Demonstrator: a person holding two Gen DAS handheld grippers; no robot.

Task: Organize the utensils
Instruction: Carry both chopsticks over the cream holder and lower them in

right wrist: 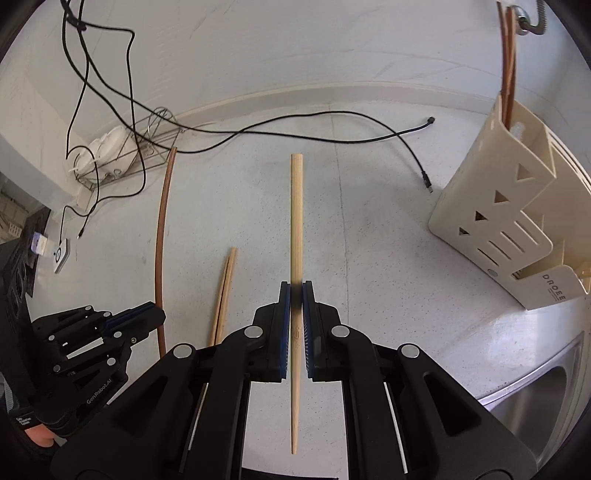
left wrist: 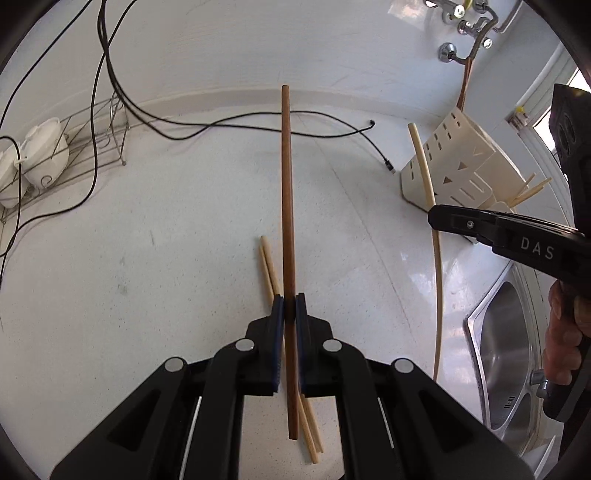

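Note:
My left gripper (left wrist: 290, 306) is shut on a dark brown chopstick (left wrist: 287, 192), held clear of the white counter (left wrist: 147, 258). In the right wrist view the same gripper (right wrist: 147, 319) and brown chopstick (right wrist: 162, 236) show at the left. My right gripper (right wrist: 296, 291) is shut on a pale bamboo chopstick (right wrist: 296, 206); the left wrist view shows that gripper (left wrist: 436, 218) at the right with the pale chopstick (left wrist: 432, 229). Two more pale chopsticks (left wrist: 271, 269) (right wrist: 226, 284) lie on the counter between the grippers. A cream utensil holder (right wrist: 491, 206) (left wrist: 454, 162) stands at the right with brown chopsticks (right wrist: 508, 59) in it.
Black cables (left wrist: 221, 125) (right wrist: 332, 136) trail across the back of the counter. A wire rack (left wrist: 92, 147) with white bowls (left wrist: 44, 155) stands at the back left. A steel sink (left wrist: 506, 354) (right wrist: 535, 398) lies at the right, with a tap (left wrist: 465, 26) above. A person's hand (left wrist: 565, 332) grips the right tool.

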